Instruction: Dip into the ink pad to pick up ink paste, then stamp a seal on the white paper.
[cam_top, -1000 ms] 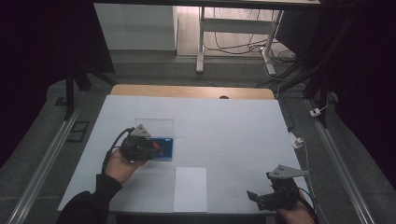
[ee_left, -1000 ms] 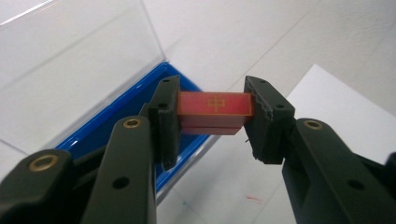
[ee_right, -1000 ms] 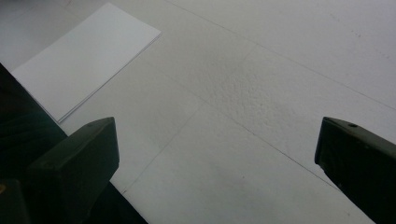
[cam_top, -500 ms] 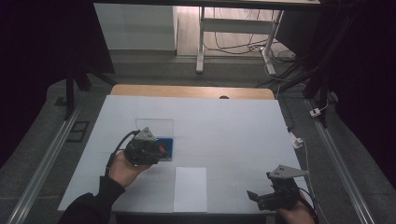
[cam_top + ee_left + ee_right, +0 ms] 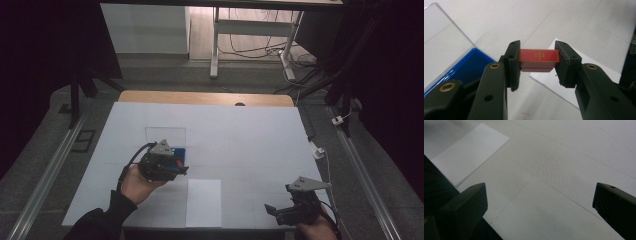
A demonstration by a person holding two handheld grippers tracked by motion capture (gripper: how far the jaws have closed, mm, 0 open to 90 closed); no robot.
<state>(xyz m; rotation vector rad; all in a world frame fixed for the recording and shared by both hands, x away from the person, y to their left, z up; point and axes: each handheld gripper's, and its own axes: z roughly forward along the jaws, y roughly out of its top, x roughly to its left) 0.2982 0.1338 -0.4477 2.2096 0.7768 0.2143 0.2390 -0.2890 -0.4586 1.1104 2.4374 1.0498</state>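
Red block with a gold mark on top, clamped end to end between the jaws of the left gripper, held above the white table. Just left of it, blue box with clear lid raised. White paper sheet near the front edge, centre. Right gripper low at near right, jaws wide apart, holding nothing, over bare table.
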